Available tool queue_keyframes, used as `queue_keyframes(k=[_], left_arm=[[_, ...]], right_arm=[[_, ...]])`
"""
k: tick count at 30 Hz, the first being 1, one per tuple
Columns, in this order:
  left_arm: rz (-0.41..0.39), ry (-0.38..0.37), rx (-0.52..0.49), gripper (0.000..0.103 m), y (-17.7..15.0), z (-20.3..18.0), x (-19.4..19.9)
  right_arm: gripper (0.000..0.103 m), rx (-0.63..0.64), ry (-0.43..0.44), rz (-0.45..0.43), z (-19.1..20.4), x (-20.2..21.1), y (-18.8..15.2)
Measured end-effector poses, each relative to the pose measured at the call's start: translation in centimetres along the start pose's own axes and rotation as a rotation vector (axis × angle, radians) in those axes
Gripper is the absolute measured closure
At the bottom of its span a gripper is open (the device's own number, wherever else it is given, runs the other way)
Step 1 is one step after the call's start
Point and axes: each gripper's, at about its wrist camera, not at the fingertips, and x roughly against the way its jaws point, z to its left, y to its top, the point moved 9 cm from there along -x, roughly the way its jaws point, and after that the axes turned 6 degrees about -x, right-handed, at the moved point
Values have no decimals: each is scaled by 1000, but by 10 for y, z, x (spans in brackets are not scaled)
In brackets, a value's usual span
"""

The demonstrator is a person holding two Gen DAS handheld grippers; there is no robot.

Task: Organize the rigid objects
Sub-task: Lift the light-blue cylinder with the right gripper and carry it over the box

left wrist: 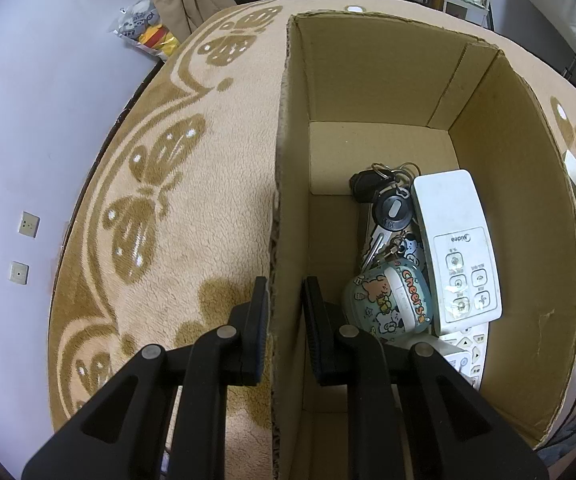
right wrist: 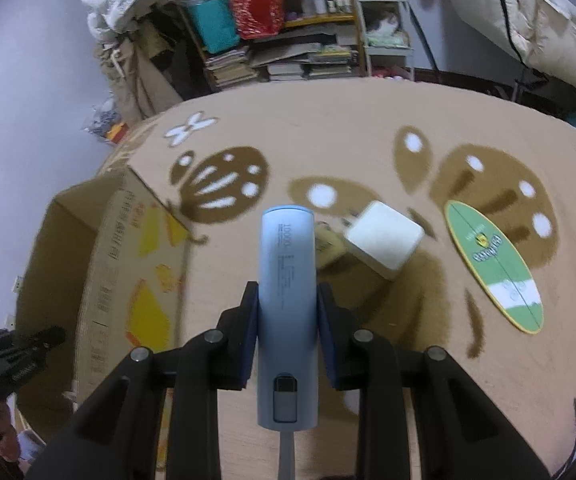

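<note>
Nearest to us in the right wrist view, our right gripper (right wrist: 286, 320) is clamped on the pale blue power bank (right wrist: 286, 288), which stands lengthwise between the pads, clear of the blanket (right wrist: 368, 140). The cardboard box (right wrist: 100, 272) lies to its left. To do this step well, we judge we should carry the power bank high enough to clear the box's near wall, then lower it into the bare floor beside what already lies inside, letting go only once it rests. Our left gripper (left wrist: 284, 316) is pinched on the box's left wall (left wrist: 278, 200), which should steady the box. Only the left wrist view shows the box's contents: a white remote (left wrist: 458, 248), a bunch of keys (left wrist: 386, 208) and a round "Cheers" case (left wrist: 388, 302) crowd its right side. Only the right wrist view shows what remains outside the box: a white charger (right wrist: 384, 238) and a green oval board (right wrist: 496, 268).
</note>
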Motion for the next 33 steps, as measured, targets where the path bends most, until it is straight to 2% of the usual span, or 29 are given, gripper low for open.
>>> queue_keyframes(k=[16, 25, 33], left_arm=[[1, 0, -1, 86, 0, -1, 0], [3, -9, 7, 86, 0, 1, 0], [2, -14, 11, 86, 0, 1, 0]], right_arm=[[73, 137, 146, -14, 96, 15, 9], [73, 150, 192, -15, 121, 20, 8], [73, 143, 229, 29, 132, 11, -5]])
